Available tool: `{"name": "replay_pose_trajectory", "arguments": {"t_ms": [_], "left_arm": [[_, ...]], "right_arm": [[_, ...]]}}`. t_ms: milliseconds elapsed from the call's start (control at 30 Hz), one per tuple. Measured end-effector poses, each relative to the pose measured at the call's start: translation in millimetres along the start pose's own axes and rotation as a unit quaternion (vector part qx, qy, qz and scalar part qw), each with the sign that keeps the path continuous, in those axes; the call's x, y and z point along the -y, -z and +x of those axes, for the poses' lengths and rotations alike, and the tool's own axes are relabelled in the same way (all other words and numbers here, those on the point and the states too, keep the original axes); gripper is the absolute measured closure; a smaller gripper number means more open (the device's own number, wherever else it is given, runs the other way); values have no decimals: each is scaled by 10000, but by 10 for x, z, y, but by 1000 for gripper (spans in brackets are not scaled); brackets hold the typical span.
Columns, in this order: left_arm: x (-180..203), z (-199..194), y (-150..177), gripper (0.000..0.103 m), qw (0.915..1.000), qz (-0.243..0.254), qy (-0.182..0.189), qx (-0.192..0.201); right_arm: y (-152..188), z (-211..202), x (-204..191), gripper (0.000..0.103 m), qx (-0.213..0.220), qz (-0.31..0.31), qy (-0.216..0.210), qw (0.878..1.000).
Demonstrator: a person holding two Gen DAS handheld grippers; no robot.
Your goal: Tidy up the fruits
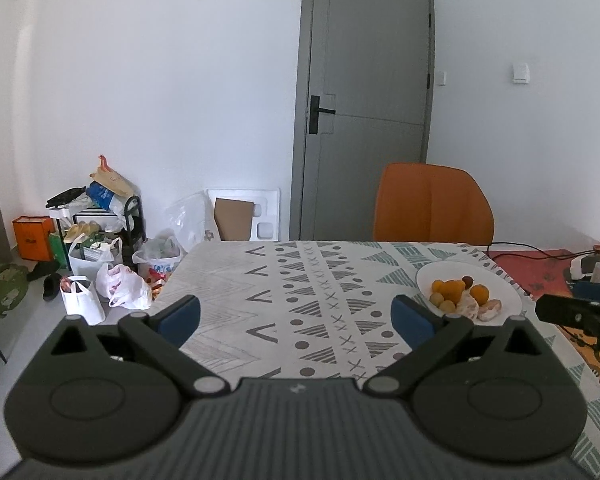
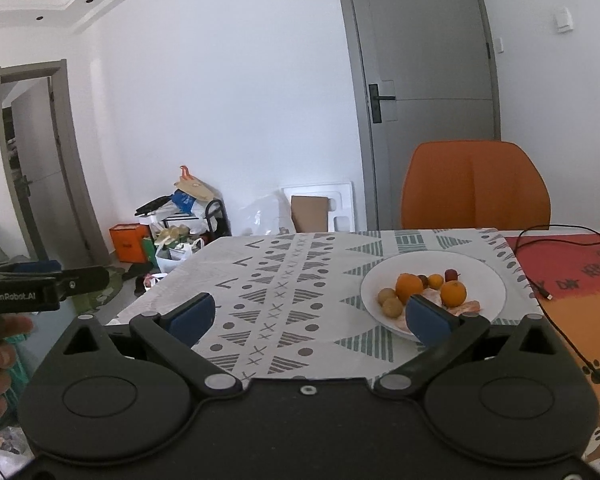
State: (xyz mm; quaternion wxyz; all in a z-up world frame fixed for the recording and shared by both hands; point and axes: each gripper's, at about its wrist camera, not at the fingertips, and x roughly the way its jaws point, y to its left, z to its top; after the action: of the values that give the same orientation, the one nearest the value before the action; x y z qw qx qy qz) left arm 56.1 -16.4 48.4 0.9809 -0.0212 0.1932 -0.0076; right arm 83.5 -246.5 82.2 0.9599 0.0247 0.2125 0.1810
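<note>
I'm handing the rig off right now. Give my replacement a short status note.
Left tongs: open, empty, above the patterned tablecloth.
Right tongs: open, empty, close to the white plate.
Fruit: oranges, small greenish fruits, dark red ones and peeled segments all piled together on the plate.
Done: no fruit is held or off the plate.
Left: the whole sorting.

Both grippers are matte black: the left gripper [image 1: 296,318] and the right gripper [image 2: 308,318] each carry blue finger pads [image 1: 180,316], silver pivot screws and round side discs. White "GenRobot.AI" lettering marks the left one's side.
</note>
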Motion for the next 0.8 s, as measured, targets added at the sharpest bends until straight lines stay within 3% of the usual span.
{"name": "replay_pose_trajectory", "arguments": {"t_ms": [800], "left_arm": [[-122, -48, -13, 2, 9998, -65, -76, -163]], "right_arm": [[30, 65, -75, 0, -153, -1, -135, 9998]]}}
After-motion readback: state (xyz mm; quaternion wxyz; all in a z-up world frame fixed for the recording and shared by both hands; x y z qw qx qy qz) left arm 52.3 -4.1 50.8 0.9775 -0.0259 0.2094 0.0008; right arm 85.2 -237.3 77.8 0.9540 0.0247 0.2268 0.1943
